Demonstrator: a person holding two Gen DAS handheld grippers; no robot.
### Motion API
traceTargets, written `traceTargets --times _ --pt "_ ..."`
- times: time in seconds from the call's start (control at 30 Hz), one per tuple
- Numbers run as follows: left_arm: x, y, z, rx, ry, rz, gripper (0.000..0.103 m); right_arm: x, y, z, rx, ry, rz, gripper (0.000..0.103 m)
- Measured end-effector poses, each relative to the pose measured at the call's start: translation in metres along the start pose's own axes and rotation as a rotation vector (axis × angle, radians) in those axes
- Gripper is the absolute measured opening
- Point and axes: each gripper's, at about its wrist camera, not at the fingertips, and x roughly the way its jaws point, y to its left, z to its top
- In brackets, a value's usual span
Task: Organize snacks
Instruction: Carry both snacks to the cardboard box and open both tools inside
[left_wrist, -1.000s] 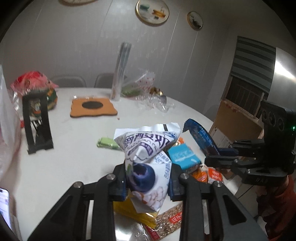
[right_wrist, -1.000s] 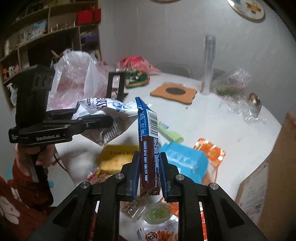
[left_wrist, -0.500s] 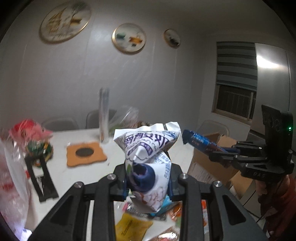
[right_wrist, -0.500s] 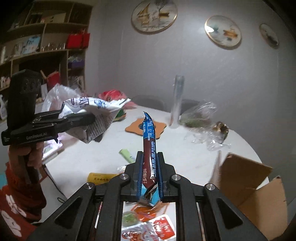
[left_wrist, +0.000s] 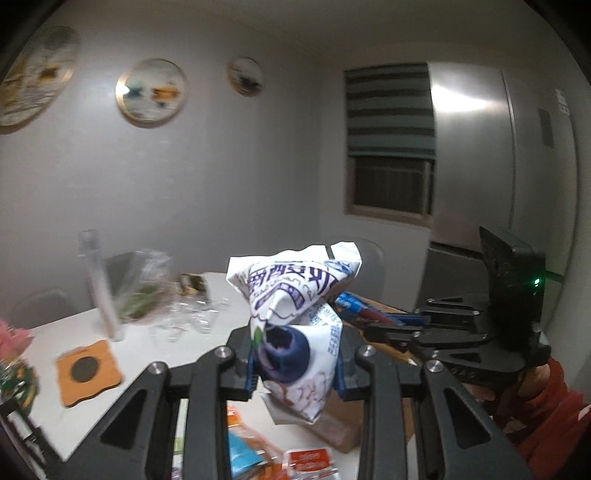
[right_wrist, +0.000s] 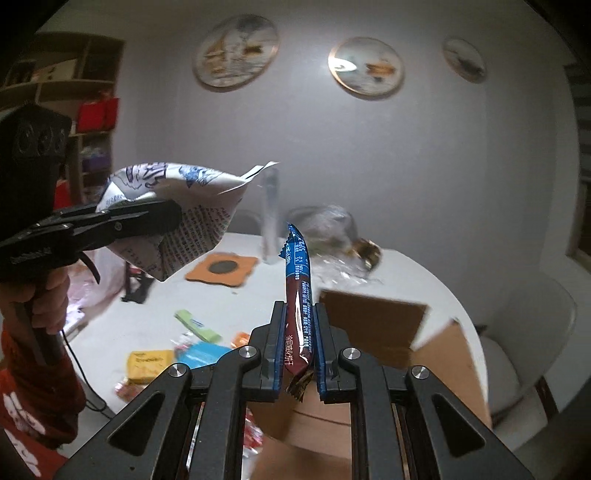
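On the grey wall we see three round decorative plates (right_wrist: 236, 51), spread across the top of the right wrist frame. At the upper left of that frame stands a shelf unit (right_wrist: 85, 110) with red boxes. On the white table (right_wrist: 406, 273) lies an orange wooden coaster (right_wrist: 221, 268) with a dark centre, and just behind it a tall clear tube (right_wrist: 269, 218) stands upright. A black stand (right_wrist: 135, 284) sits towards the left. In the left wrist frame we see a window (left_wrist: 391, 184) with a striped blind, and a steel fridge (left_wrist: 480, 147) at the right.
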Motion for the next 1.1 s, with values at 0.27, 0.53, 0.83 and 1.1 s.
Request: traceTargets --times 0.27,0.53,0.83,1.1 --pt "0.088 -0.046 0.014 0.049 0.198 -0.137 0.027 0.015 -0.041 -0.027 0.055 0.118 -0.047 0.009" --pt "0.162 -0.069 0.013 0.118 0.462 -0.133 0.028 0.052 -0.06 -0.039 0.042 0.294 -0.047 0.009" --pt "0.189 -0.071 -0.009 0.163 0.588 -0.122 0.028 0.083 -0.063 -0.04 0.008 0.438 -0.021 0.009" --pt "0.201 -0.074 -0.022 0.2 0.655 -0.092 0.028 0.093 -0.062 -0.048 -0.009 0.493 -0.024 0.009"
